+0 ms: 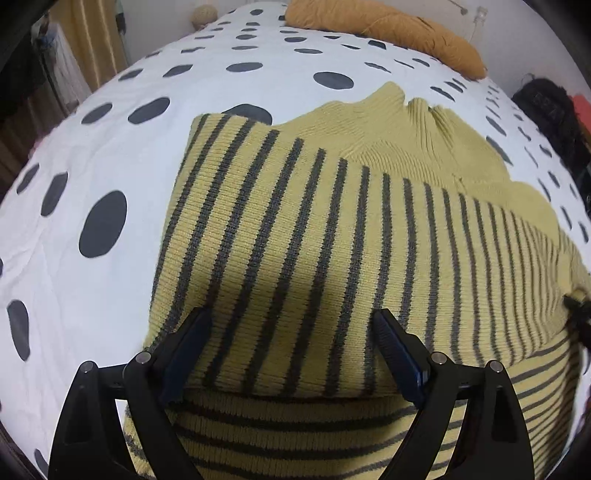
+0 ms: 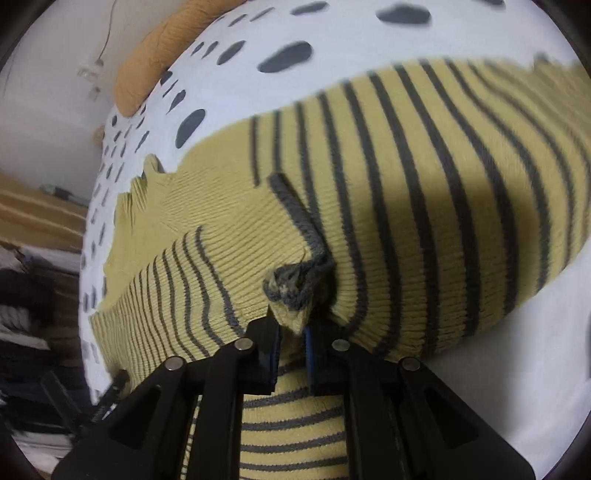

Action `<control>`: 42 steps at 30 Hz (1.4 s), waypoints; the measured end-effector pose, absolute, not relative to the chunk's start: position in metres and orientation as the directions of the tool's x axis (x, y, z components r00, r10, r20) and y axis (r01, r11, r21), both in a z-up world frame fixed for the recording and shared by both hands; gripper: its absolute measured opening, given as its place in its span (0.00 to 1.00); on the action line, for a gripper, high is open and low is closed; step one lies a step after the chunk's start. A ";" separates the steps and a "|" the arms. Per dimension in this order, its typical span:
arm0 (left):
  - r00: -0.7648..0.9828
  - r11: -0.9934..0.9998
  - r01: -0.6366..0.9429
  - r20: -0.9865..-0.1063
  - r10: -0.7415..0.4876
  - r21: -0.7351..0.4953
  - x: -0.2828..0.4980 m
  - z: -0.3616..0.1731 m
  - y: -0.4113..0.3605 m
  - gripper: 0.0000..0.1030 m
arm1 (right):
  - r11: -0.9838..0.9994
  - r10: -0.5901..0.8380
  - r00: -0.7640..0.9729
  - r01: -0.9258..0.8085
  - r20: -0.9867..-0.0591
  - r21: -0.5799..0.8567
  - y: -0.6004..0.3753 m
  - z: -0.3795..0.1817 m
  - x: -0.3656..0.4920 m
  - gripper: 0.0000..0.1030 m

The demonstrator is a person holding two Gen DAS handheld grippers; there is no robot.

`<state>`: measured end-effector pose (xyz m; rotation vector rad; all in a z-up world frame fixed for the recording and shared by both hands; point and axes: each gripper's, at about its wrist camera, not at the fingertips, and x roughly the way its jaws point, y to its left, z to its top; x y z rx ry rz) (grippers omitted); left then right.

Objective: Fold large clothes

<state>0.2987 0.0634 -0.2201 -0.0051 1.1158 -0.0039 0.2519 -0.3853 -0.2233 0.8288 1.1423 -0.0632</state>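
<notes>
A yellow knit sweater with dark grey stripes [image 1: 295,229] lies partly folded on the white spotted bed [image 1: 92,147]. Its plain yellow ribbed part [image 1: 399,125] points to the far side. My left gripper [image 1: 291,328] is open, with its fingers spread just above the folded striped layer. In the right wrist view the same sweater [image 2: 406,206] fills the frame. My right gripper [image 2: 291,332] is shut on a bunched bit of the sweater's grey-trimmed edge [image 2: 295,288].
An orange-brown pillow [image 1: 388,26] lies at the far end of the bed and also shows in the right wrist view [image 2: 159,48]. Dark clothes [image 1: 550,110] are piled beside the bed at the right. White spotted sheet [image 2: 517,350] lies around the sweater.
</notes>
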 end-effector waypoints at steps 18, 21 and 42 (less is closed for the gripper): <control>0.474 0.998 -0.029 -0.878 0.061 0.053 0.297 -0.229 0.050 0.99 | 0.425 -0.101 0.528 0.789 -0.843 0.443 -0.694 -0.175 0.095 0.62; 0.482 0.998 -0.034 -0.874 0.066 0.057 0.297 -0.230 0.050 1.00 | 0.341 -0.079 0.614 0.757 -0.785 0.558 -0.727 -0.189 0.097 0.63; 0.483 0.994 -0.033 -0.872 -0.074 -0.103 0.278 -0.202 0.070 0.99 | 0.418 0.493 0.810 0.102 -0.319 0.903 -0.464 -0.073 0.208 0.15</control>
